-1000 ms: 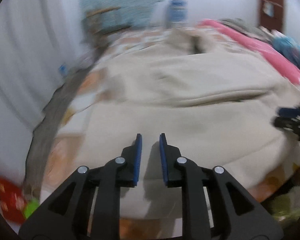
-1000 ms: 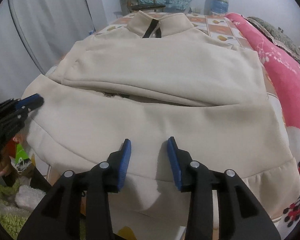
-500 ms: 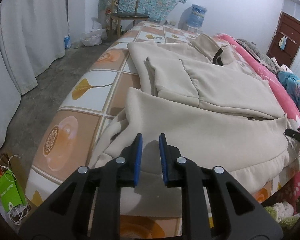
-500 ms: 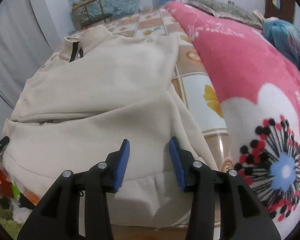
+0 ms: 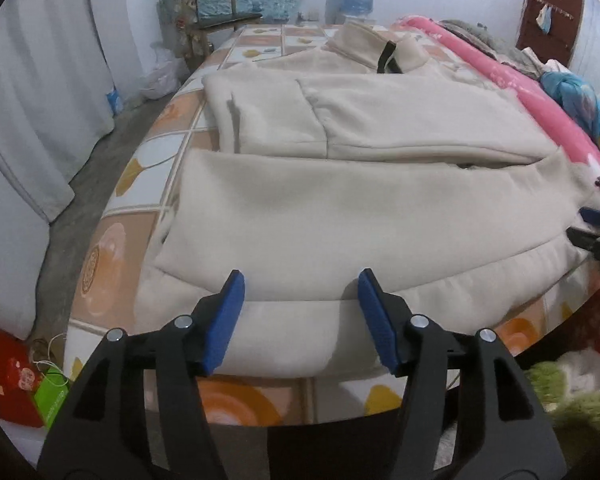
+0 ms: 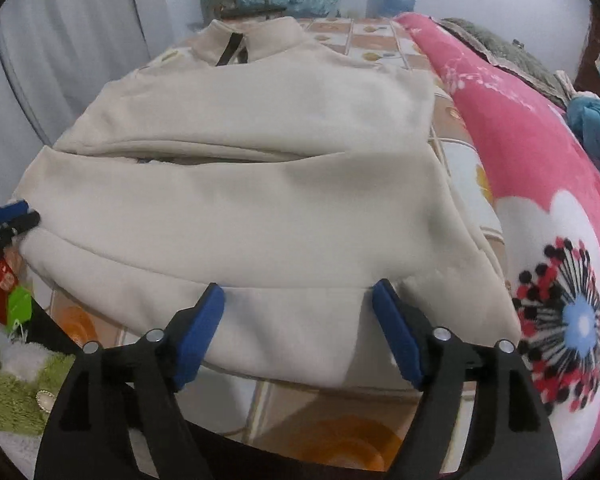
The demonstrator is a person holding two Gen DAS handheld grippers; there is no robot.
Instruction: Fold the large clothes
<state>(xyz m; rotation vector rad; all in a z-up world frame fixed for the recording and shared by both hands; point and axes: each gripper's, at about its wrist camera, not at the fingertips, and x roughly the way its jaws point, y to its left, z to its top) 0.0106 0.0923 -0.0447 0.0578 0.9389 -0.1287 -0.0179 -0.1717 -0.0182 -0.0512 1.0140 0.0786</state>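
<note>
left wrist view shows your left claw (image 5: 298,316) and right claw (image 6: 298,332) opening, nothing gripped, over the sweater (image 5: 360,216) hem, ready to fold.

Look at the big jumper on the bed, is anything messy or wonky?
A little. The cream jumper is folded fairly neatly, but its hem droops over the bed edge, and dark lining peeks from the fold gap.

Cream sweatshirt (image 5: 340,208): soft matt fleece cloth. Pink blanket (image 6: 520,152): plush. Gripper pads (image 5: 225,320): blue, ribbed.
</note>
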